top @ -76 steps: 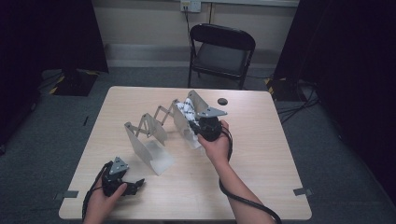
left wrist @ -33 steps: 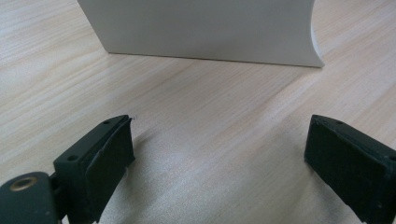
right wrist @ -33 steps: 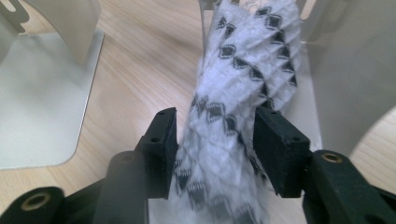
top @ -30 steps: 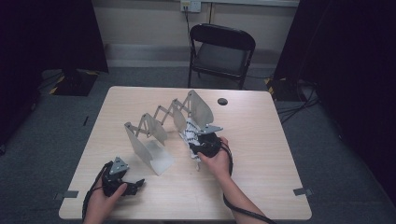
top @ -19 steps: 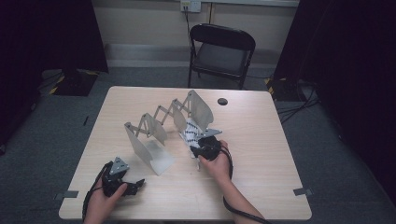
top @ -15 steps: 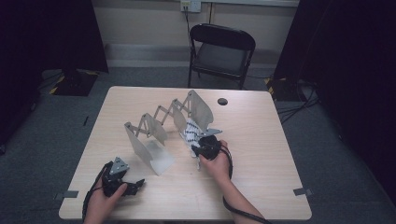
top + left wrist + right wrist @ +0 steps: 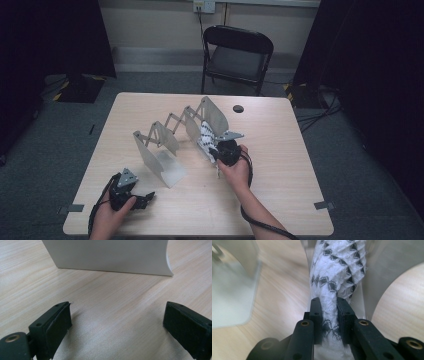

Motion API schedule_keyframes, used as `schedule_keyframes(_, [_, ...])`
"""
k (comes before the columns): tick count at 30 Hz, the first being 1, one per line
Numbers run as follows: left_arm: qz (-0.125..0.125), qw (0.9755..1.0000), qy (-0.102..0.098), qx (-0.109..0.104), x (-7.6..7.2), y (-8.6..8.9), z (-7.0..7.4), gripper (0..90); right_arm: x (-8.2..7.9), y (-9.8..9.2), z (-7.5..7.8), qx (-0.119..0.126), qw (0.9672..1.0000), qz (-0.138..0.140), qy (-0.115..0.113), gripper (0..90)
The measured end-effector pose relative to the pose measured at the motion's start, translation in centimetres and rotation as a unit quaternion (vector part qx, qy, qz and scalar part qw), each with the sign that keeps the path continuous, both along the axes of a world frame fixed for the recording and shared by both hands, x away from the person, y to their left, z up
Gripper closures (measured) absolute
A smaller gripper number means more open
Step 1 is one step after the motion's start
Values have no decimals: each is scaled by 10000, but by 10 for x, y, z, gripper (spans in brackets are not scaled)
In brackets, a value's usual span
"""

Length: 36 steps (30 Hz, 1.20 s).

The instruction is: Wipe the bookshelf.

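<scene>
A white cloth with a black diamond pattern (image 7: 337, 272), bunched into a thick roll, lies in a bay of a grey metal expanding rack (image 7: 175, 135) that stands near the middle of the pale wooden table (image 7: 280, 200). In the high view the cloth (image 7: 206, 136) sits against the rack's tall curved end plate, on the side nearer the black folding chair (image 7: 237, 55).

My right gripper (image 7: 329, 315) has just been closing, and its two black jaws now stand narrow, pinching the near end of the cloth between the pads. In the high view this gripper (image 7: 220, 150) is just beside the end plate, with my hand behind it.

My left gripper (image 7: 117, 317) rests low over bare table near the front left corner, jaws wide with nothing between them, facing the rack's nearest plate. The high view shows it (image 7: 142, 199) well apart from the cloth.

I judge the step in hand is drawing the cloth out of the rack. To do it well I should keep the pinch firm, pull straight along the bay, and lift slightly so the fabric does not snag on the plates or drag the light rack across the table.
</scene>
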<state>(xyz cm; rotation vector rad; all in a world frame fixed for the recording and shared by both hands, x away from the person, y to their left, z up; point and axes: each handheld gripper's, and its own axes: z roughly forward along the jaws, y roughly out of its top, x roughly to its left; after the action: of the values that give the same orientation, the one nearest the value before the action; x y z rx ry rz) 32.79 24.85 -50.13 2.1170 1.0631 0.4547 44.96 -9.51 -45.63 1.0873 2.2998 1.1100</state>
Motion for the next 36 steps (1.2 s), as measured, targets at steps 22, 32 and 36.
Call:
schedule_keyframes(22, [-5,10000,-3,0,0,0,0,76,20,18,45,182,9976,352,-559,775])
schedule_keyframes(32, [-4,10000,-3,-1,0,0,0,76,21,19,10,46,9991,361,-202,774])
schedule_keyframes(36, [-4,10000,-3,-2,0,0,0,76,21,19,-3,7,9994,348,-45,773])
